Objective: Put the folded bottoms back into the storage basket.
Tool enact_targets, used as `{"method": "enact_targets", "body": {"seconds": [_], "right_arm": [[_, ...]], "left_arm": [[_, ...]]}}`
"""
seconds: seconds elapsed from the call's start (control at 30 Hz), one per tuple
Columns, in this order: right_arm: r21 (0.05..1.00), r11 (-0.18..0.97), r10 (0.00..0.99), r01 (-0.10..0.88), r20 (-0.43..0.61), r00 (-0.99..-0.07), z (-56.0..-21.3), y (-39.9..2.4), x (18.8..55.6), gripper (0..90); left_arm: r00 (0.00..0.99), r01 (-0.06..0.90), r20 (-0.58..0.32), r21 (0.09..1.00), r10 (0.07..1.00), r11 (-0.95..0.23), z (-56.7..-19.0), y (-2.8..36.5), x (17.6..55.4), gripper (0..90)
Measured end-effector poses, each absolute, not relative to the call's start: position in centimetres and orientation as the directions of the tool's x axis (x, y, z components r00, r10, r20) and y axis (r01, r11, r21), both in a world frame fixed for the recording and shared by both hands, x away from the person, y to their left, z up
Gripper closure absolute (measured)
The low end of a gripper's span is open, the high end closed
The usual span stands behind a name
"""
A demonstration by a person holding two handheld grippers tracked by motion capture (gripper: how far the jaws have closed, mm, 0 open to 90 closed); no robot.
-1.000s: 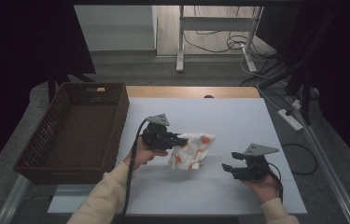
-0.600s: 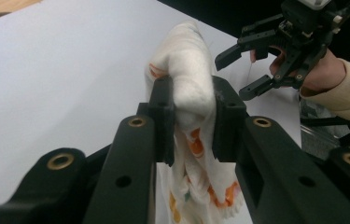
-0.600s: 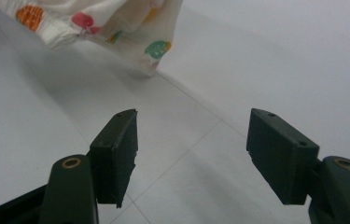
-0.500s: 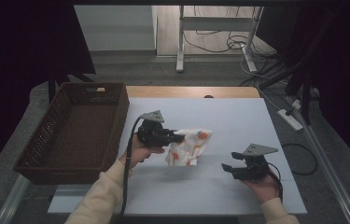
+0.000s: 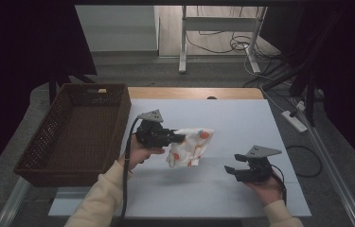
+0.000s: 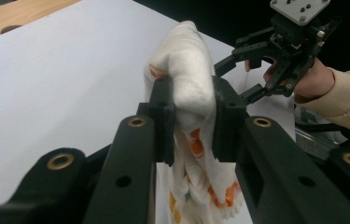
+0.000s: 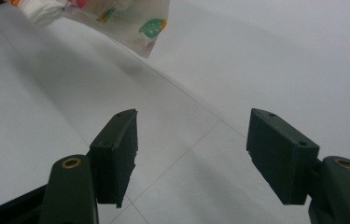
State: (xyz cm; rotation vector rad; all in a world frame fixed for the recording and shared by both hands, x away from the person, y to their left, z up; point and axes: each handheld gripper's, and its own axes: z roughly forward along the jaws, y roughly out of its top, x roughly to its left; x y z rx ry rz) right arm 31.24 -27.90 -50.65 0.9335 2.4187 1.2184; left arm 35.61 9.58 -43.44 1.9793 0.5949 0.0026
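White cloth (image 5: 190, 146) with orange and green print hangs clear of the table (image 5: 241, 113), bunched and pinched between the jaws of the left gripper (image 5: 177, 137). Over the last second the cloth has shifted slightly toward the wicker basket (image 5: 42, 146), which stands just left of the table sheet. The move is small, so the carry appears barely begun. The right gripper (image 5: 229, 170) has kept its place near the table's right front, jaws standing wide with nothing between them. Judgement: the cloth is secured for transfer, probably to the basket.
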Motion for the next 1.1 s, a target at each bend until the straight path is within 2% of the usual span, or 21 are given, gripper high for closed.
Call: {"method": "enact_targets", "body": {"seconds": [1.1], "right_arm": [[0.79, 0.438, 0.652, 0.429, 0.049, -0.757, -50.7, -27.5, 31.4, 33.8]], "left_arm": [[0.863, 0.399, -0.252, 0.872, 0.438, -0.284, -41.4, 12.0, 35.5, 73.9]]}}
